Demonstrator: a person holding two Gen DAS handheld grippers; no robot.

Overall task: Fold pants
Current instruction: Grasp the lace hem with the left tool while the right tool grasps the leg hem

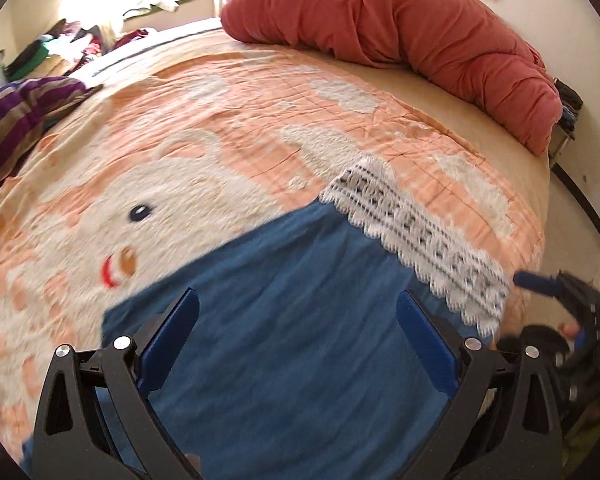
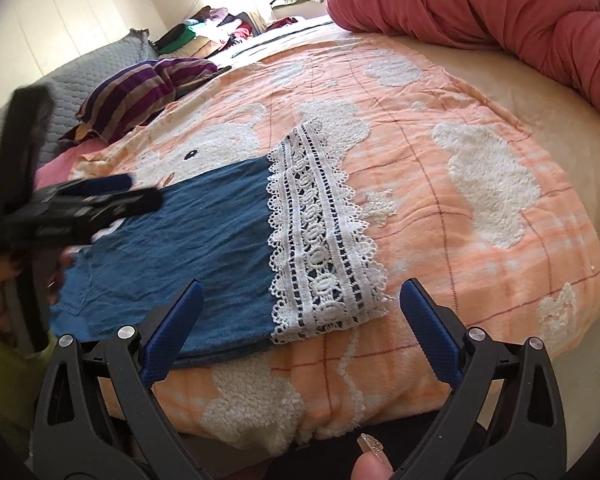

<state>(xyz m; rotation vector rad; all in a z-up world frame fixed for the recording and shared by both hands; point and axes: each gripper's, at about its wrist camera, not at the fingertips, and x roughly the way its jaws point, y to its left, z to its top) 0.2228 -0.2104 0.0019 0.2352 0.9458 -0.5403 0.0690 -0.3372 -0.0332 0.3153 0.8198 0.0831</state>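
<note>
While pants [image 2: 188, 248] lie flat | both grippers' fingers spread, empty | bedspread [image 2: 480, 248] rt clear

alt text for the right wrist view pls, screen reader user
Blue pants with a white lace hem lie flat and folded on a peach blanket covering a bed. The open right gripper hovers at their near edge, while the left gripper, blurred, is above their left end. A rolled red duvet lies behind.

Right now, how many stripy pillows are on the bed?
1. The purple striped pillow lies at the far left side of the bed, beside the orange blanket. Others may be hidden beyond the frame.
</note>
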